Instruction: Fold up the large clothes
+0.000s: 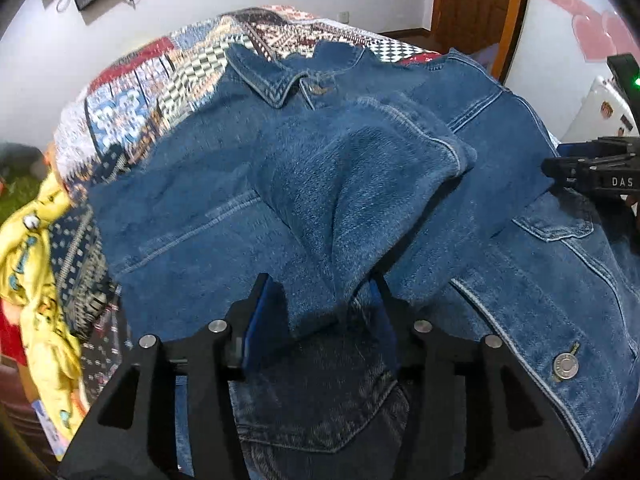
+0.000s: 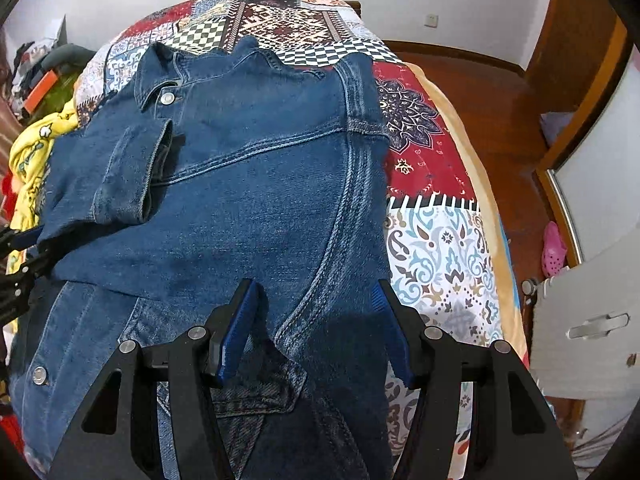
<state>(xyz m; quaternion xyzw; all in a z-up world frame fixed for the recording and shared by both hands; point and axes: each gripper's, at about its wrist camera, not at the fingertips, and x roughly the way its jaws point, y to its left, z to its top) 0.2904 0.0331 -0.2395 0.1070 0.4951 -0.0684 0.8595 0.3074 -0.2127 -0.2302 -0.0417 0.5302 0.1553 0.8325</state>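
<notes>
The left gripper (image 1: 320, 312) stands partly open with a fold of the denim jacket's sleeve (image 1: 360, 184) between its blue pads, which do not press it. The right gripper (image 2: 316, 328) also stands half open, holding nothing, above the jacket's right side. The denim jacket (image 2: 248, 184) lies spread on a patchwork bedspread (image 2: 432, 184), one sleeve folded across its chest, yellow cloth (image 1: 36, 264) beside it.
</notes>
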